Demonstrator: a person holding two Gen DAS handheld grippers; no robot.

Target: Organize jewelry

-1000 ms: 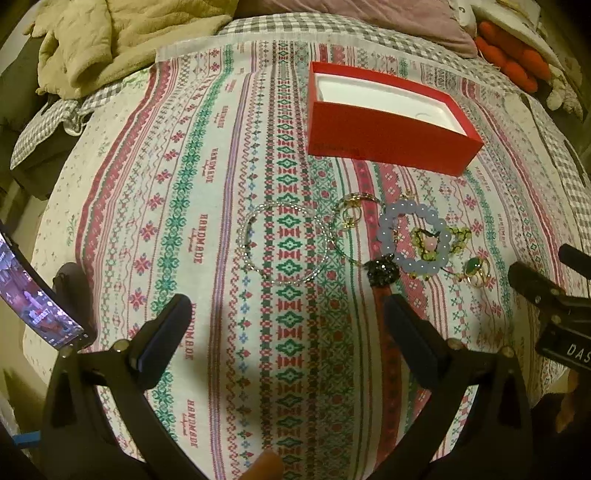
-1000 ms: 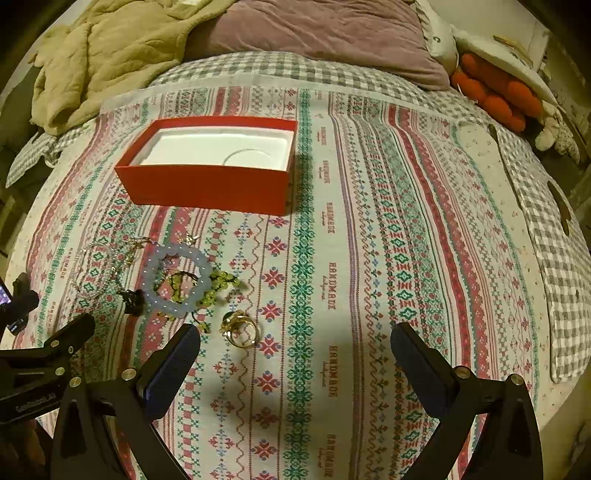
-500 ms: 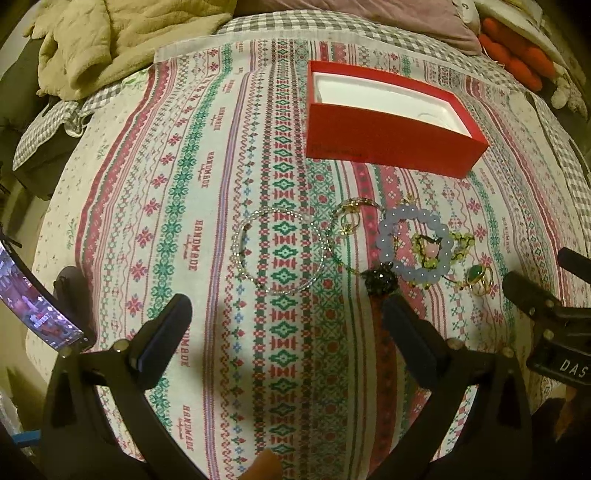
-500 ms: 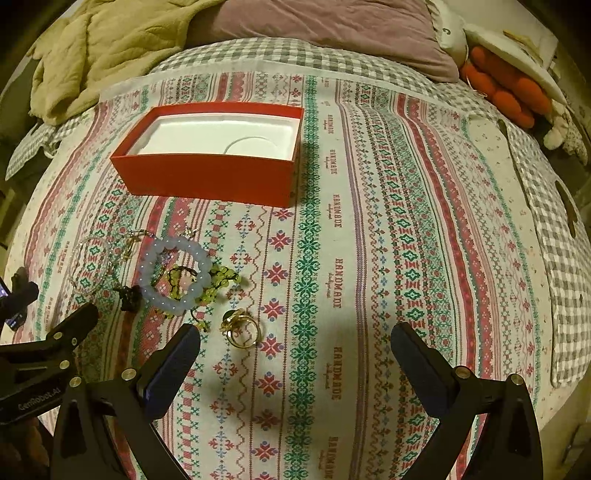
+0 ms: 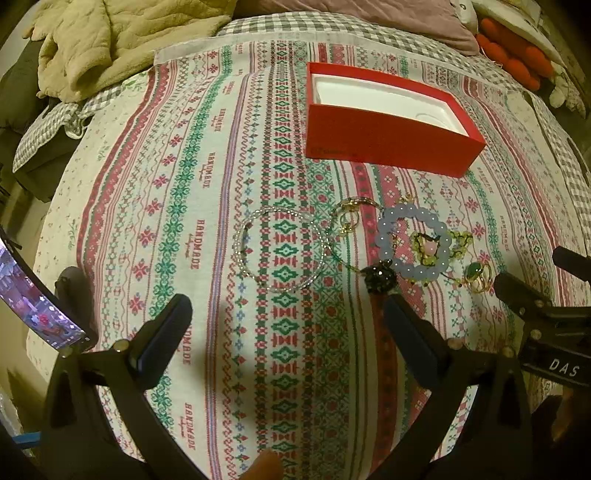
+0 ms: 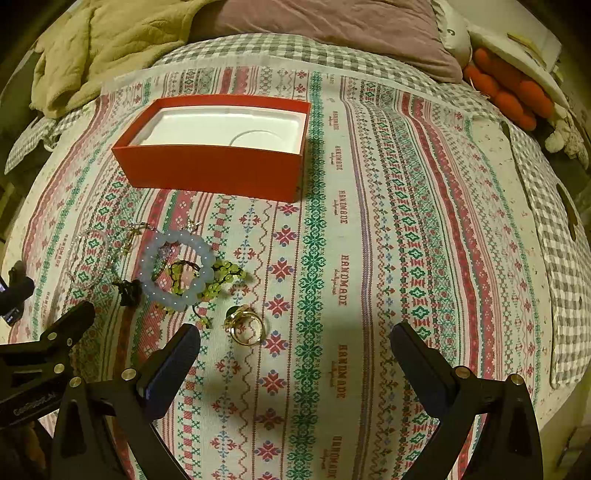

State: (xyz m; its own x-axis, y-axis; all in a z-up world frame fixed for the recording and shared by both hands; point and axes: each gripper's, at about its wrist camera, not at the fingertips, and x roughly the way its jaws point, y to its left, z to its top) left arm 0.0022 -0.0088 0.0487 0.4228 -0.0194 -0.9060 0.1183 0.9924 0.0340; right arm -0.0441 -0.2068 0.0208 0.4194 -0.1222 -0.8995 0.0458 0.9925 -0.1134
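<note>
An open red box [image 5: 388,142] [image 6: 218,171] with a white insert stands on the patterned cloth. In front of it lies jewelry: a clear bead bracelet [image 5: 245,258] [image 6: 88,284], a gold earring cluster [image 5: 349,216], a pale blue bead bracelet [image 5: 384,240] [image 6: 147,258], a yellow-green bead piece [image 5: 461,238] [image 6: 225,273], a black charm [image 5: 380,278] [image 6: 129,291], and a gold ring with a green stone [image 5: 478,275] [image 6: 245,326]. My left gripper [image 5: 284,317] is open, just short of the clear bracelet. My right gripper [image 6: 295,343] is open, the ring near its left finger.
A beige blanket [image 5: 110,40] lies at the back left, a mauve pillow [image 6: 332,26] at the back, orange plush items [image 6: 513,92] at the back right. A lit phone screen [image 5: 33,306] stands at the left. The bed edge falls away at right.
Both grippers have drifted slightly forward toward the jewelry and box. Both stay open and empty; no jewelry has moved.
</note>
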